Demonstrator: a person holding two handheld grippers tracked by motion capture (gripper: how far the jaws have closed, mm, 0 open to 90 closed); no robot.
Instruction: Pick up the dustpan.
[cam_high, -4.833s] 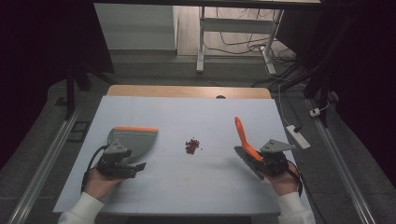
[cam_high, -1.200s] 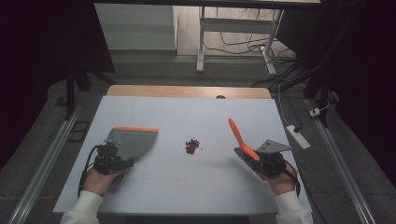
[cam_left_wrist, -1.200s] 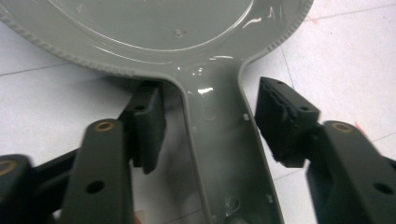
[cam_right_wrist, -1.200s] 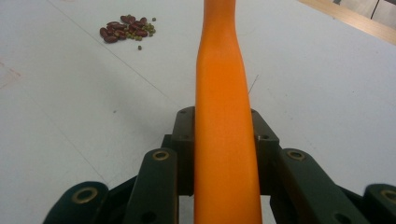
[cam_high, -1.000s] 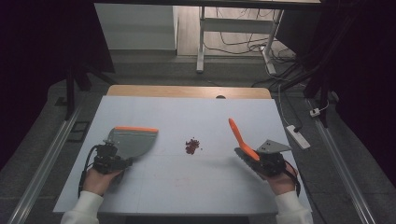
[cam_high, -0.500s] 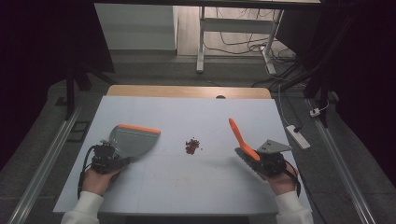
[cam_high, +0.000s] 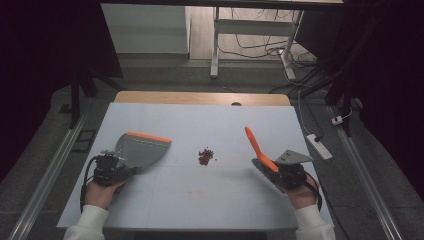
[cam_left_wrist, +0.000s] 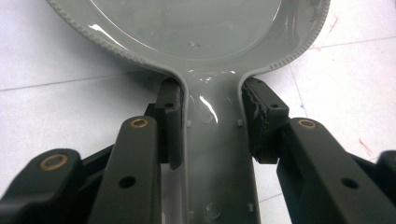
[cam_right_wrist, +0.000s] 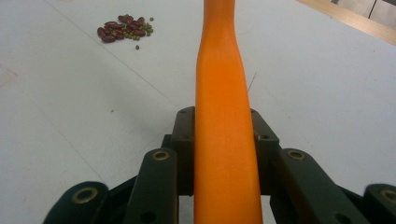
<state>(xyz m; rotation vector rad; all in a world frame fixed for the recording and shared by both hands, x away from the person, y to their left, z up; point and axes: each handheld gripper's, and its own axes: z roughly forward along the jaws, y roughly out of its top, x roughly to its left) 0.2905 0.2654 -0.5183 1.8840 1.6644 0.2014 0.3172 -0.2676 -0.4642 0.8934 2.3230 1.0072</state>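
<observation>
The left gripper clamps the smooth grey handle of a dustpan with an orange lip. The right gripper pinches an orange brush handle. Between them lie red beans, with bare white table around.

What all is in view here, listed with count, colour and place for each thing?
dustpan: one, grey with an orange front edge, left part of the table, handle clamped in the left hand-held gripper
brush: one, orange handle, right part of the table, held tilted in the right hand-held gripper
beans: one small pile, dark red with a few small green ones, middle of the table, between dustpan and brush
table: one, white top with a wooden far edge
power strip: one, white, on the floor right of the table
left hand-held gripper: one, black
right hand-held gripper: one, black
hands: two, white sleeves, near edge
</observation>
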